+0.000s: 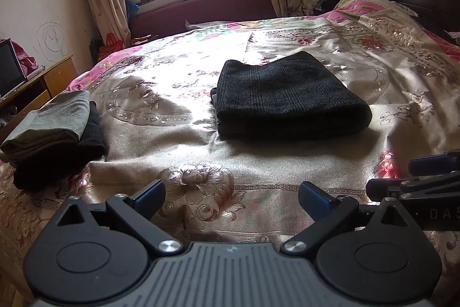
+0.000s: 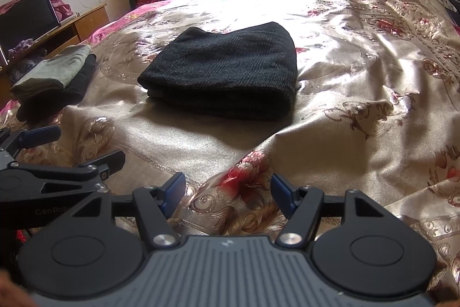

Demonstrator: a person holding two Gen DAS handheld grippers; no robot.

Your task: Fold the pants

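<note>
While folded pants (image 1: 290, 97) lie on bedspread (image 1: 178, 143), left gripper (image 1: 231, 196) and right gripper (image 2: 227, 193) gape (both empty).

1. Dark folded pants (image 2: 227, 76) lie flat at the center of a floral bedspread (image 2: 359, 71).
2. The right claw (image 2: 227, 192) hangs at 6 o'clock, jaws apart and empty.
3. The left claw (image 2: 72, 146) enters at 9 o'clock, also parted.
4. A stack of folded clothes (image 2: 54, 76) sits at 10 o'clock, well apart from the pants.
</note>
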